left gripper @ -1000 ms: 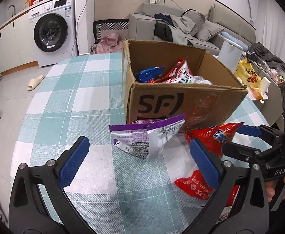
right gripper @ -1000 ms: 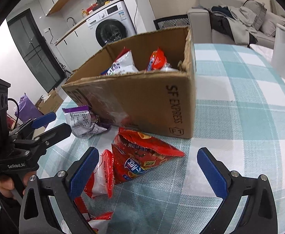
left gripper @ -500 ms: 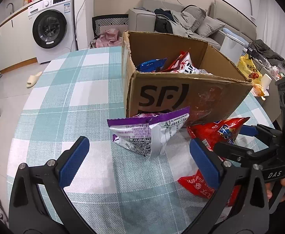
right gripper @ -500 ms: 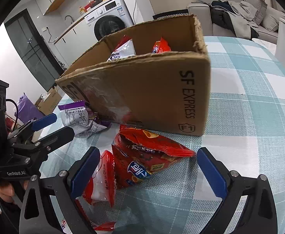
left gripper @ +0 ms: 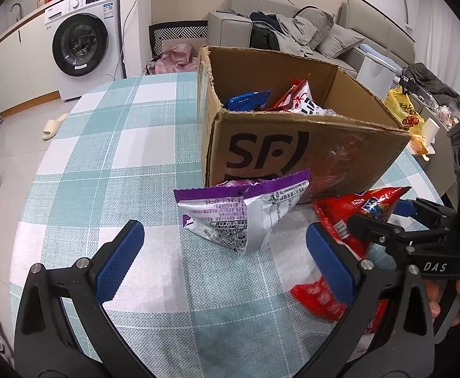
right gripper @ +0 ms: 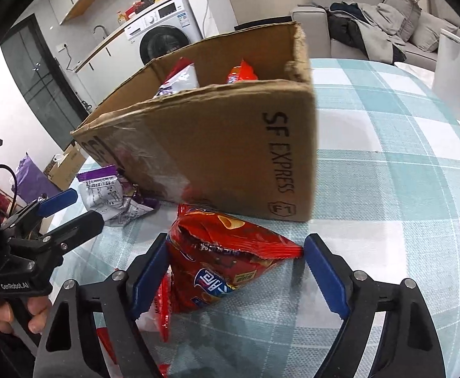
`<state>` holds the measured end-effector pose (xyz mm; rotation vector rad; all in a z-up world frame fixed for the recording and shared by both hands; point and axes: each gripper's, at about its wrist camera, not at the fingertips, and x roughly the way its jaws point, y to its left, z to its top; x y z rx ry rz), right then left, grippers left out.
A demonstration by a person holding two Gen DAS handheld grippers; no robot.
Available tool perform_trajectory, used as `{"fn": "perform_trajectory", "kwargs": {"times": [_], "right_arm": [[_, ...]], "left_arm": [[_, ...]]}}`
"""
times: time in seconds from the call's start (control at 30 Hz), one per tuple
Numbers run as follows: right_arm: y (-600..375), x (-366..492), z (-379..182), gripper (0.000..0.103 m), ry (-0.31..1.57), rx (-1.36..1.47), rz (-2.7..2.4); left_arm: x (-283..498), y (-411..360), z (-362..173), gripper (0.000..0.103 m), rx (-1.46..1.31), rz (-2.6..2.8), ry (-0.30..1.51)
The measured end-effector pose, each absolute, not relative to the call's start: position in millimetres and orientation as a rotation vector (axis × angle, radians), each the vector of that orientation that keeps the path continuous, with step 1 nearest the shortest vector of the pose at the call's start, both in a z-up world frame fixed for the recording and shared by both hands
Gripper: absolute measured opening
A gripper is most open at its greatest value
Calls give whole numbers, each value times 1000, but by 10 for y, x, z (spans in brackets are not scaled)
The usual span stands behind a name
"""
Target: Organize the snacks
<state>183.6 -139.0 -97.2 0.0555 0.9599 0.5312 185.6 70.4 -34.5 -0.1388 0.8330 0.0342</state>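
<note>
right wrist view shows the right tongs [right gripper: 236,271] closing around the red snack bag [right gripper: 226,264]; squeeze gently, while left tongs [left gripper: 223,255] wait open.

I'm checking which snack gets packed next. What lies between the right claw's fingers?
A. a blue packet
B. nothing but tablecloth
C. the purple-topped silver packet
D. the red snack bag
D: in the right wrist view the red snack bag lies on the table between the closing fingers of the right claw, just in front of the cardboard box, while the purple-topped silver packet lies off to the left.
</note>
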Motion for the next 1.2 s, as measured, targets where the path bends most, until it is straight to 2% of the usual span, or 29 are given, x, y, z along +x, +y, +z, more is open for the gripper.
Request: {"fn": "perform_trajectory", "kwargs": {"times": [0.2, 0.3, 0.33, 0.4, 0.6, 0.83, 1.1, 1.2], "right_arm": [[-1490, 1821, -966, 82, 950, 66, 526], [-1514, 1744, -967, 73, 938, 63, 534], [-1515, 1730, -953, 64, 928, 63, 544], [-1522, 1713, -927, 53, 920, 71, 566], [-1574, 1641, -897, 39, 896, 73, 602], [-1591, 1575, -812, 32, 873, 72, 648], [-1602, 1589, -819, 32, 890, 54, 664], [-1585, 1576, -815, 32, 890, 43, 662]], "left_arm": [[1862, 725, -359, 102, -146, 36, 836], [1865, 726, -372, 102, -144, 37, 839], [1872, 729, -375, 102, -145, 36, 840], [1875, 729, -383, 102, -146, 35, 841], [1879, 730, -398, 102, -148, 37, 844], [1888, 730, -411, 102, -150, 36, 846], [1996, 754, -512, 102, -168, 46, 857], [2036, 764, -538, 94, -190, 27, 859]]}}
